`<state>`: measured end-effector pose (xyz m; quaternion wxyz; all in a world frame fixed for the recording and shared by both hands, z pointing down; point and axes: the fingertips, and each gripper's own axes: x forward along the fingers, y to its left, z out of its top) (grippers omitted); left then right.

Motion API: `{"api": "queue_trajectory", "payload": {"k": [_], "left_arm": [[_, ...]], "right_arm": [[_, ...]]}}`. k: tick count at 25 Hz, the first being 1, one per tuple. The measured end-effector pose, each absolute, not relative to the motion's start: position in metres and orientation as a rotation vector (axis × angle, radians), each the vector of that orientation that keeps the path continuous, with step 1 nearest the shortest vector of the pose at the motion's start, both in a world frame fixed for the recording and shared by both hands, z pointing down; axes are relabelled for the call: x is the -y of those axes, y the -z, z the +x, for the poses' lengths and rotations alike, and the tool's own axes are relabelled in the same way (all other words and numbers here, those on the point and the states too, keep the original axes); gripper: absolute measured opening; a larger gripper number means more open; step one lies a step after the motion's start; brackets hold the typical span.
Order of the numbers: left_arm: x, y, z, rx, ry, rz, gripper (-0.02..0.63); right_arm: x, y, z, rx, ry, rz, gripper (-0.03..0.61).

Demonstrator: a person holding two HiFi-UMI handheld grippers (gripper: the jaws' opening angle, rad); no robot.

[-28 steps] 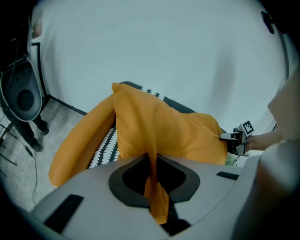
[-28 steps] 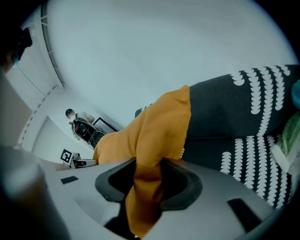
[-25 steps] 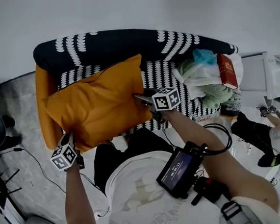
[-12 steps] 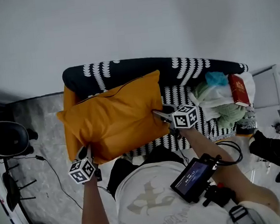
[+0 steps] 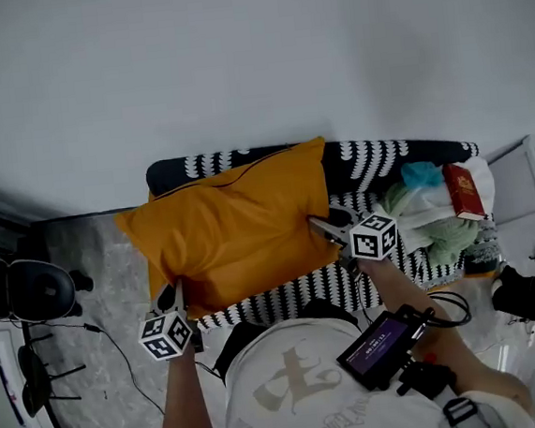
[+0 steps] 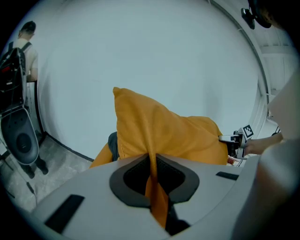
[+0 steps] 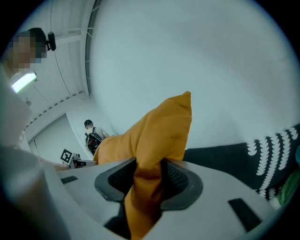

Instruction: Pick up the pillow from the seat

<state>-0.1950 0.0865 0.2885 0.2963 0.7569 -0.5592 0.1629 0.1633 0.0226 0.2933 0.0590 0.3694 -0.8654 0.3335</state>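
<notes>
The orange pillow [image 5: 231, 231] hangs above the black-and-white patterned seat [image 5: 403, 158], held up at two corners. My left gripper [image 5: 176, 294] is shut on the lower left corner; in the left gripper view a thin fold of the pillow [image 6: 164, 131] is pinched between the jaws of that gripper [image 6: 152, 176]. My right gripper [image 5: 322, 228] is shut on the right edge; in the right gripper view a thick bunch of the pillow [image 7: 159, 131] fills the jaws of this gripper [image 7: 147, 180]. The pillow hides the seat's left part.
A heap of clothes [image 5: 438, 229] and a red book [image 5: 463, 189] lie on the seat's right end. A black chair [image 5: 30, 288] and cables stand on the floor at left. A plain wall rises behind. A person [image 6: 26, 42] stands far off.
Both grippers have risen with the pillow, lifting it off the seat cushion up to the level of the backrest. Both grips have held.
</notes>
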Motion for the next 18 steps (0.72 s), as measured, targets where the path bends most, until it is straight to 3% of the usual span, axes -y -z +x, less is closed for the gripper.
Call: {"api": "queue_trajectory", "payload": {"k": [18], "left_arm": [[-0.073,-0.162,-0.209,1.633,-0.277,2.27,0.032]], "right_arm": [[-0.029,-0.166,0.154,2.874,-0.614,1.252,0.172]]}}
